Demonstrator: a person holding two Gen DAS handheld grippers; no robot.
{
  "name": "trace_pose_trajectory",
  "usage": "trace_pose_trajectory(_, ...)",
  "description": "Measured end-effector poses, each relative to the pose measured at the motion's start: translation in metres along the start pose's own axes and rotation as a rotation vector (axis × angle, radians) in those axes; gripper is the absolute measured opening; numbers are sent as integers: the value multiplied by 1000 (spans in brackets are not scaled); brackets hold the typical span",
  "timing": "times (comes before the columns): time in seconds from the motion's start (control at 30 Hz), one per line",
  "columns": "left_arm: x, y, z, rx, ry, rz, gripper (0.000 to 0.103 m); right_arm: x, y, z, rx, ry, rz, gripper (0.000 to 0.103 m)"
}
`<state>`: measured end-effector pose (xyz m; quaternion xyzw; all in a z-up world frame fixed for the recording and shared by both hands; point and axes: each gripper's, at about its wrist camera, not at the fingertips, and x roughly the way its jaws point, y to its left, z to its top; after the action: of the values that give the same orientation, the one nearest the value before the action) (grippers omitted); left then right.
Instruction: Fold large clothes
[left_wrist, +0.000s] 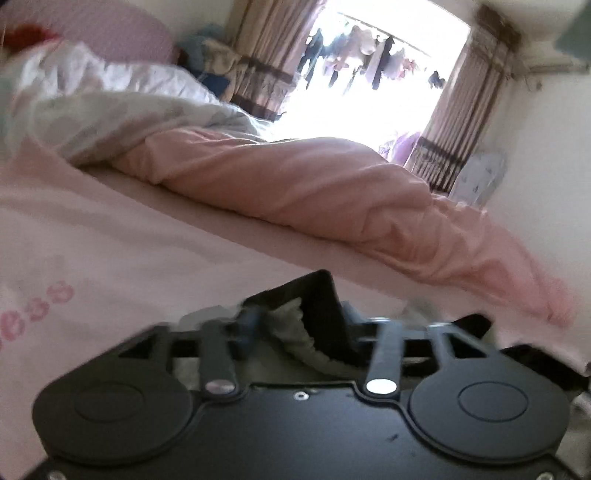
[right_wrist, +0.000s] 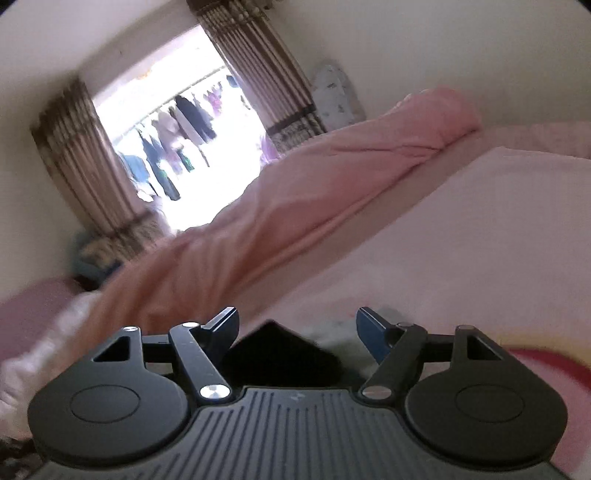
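A pale pink garment (left_wrist: 110, 240) with pink lettering lies spread flat on the bed, and it shows as a wide pale pink sheet of fabric (right_wrist: 480, 240) in the right wrist view. My left gripper (left_wrist: 301, 321) sits low over its near edge. Its jaws stand apart, with a bunch of whitish cloth (left_wrist: 291, 332) lying loose between them. My right gripper (right_wrist: 297, 328) is open wide just above the fabric, and nothing is pinched between its fingers. A black wedge of each tool's own body hides the cloth right at the centre.
A rumpled pink quilt (left_wrist: 295, 184) (right_wrist: 295, 192) runs along the far side of the bed. Beyond it on the left lies a white patterned duvet (left_wrist: 110, 110). A bright window (left_wrist: 369, 92) with striped curtains and hanging laundry stands behind. A red band (right_wrist: 546, 365) shows at the right.
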<state>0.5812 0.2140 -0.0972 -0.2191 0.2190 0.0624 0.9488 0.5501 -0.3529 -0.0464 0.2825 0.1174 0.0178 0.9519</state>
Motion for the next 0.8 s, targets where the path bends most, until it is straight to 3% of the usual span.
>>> trace_pose_trajectory(0.07, -19, -5, 12, 9, -57, 52, 97, -14, -6, 10, 23, -58, 8, 84)
trace_pose_trajectory(0.13, -47, -16, 17, 90, -204, 128, 103, -26, -2, 16, -31, -90, 12, 77)
trace_pose_trajectory(0.2, -67, -24, 25, 169, -259, 138, 103, -25, 13, 17, -184, -55, 10, 73)
trace_pose_trajectory(0.23, -73, -26, 27, 211, -248, 100, 103, -25, 20, 15, -266, -35, 11, 72)
trace_pose_trajectory(0.33, -69, -33, 24, 406, -99, -56, 103, -17, 40, -1, -507, 94, 58, 70)
trace_pose_trajectory(0.37, -65, -36, 18, 457, -84, -55, 103, -12, 44, -3, -534, 132, 86, 55)
trace_pose_trajectory(0.43, -51, -43, 7, 498, -56, -47, 103, -5, 51, -18, -541, 174, 128, 46)
trace_pose_trajectory(0.5, -35, -46, -6, 473, -24, -93, 103, 4, 61, -29, -534, 178, 121, 44)
trace_pose_trajectory(0.57, -13, -49, -19, 466, -8, -31, 103, 21, 65, -46, -560, 181, 27, 43)
trace_pose_trajectory(0.63, 15, -47, -33, 496, 31, 115, 103, 47, 58, -56, -560, 206, -109, 42)
trace_pose_trajectory(0.67, 25, -44, -38, 501, 52, 159, 103, 52, 54, -53, -529, 235, -102, 41)
trace_pose_trajectory(0.8, 27, -37, -43, 469, 58, 166, 103, 51, 42, -41, -449, 209, -97, 41)
